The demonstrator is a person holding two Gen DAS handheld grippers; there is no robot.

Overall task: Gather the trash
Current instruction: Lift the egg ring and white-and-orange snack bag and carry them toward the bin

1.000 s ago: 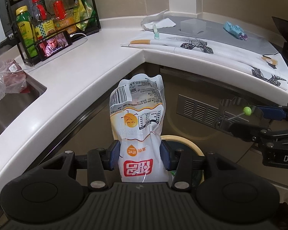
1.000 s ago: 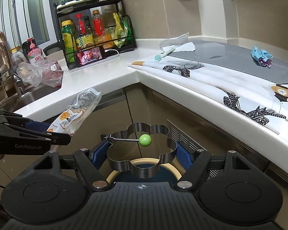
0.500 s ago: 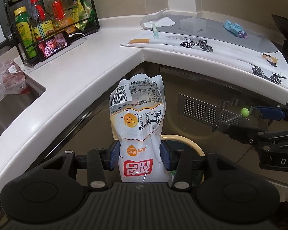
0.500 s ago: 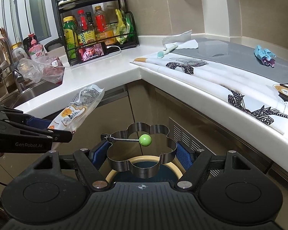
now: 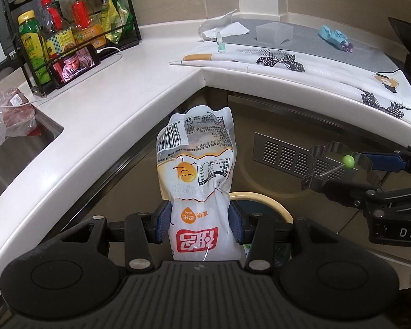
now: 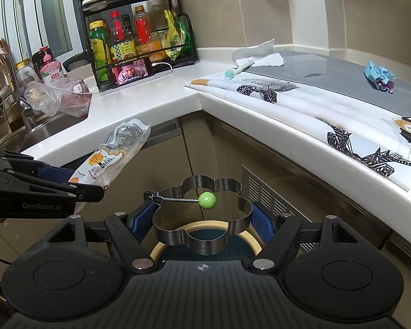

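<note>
Fingers of the left gripper [image 5: 200, 223] clamp a food wrapper [image 5: 197, 164] above the bin [image 5: 271, 203]; right gripper [image 6: 202, 219] holds a metal ring mould [image 6: 202, 213] there; neither dropped yet.

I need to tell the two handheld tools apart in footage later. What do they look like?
Both are matte black plastic with blue pads on the fingers and round silver screw heads. The left tool carries white "GenRobot.AI" lettering on its side; the right tool shows white letters "DAS" before the frame cuts off.
</note>
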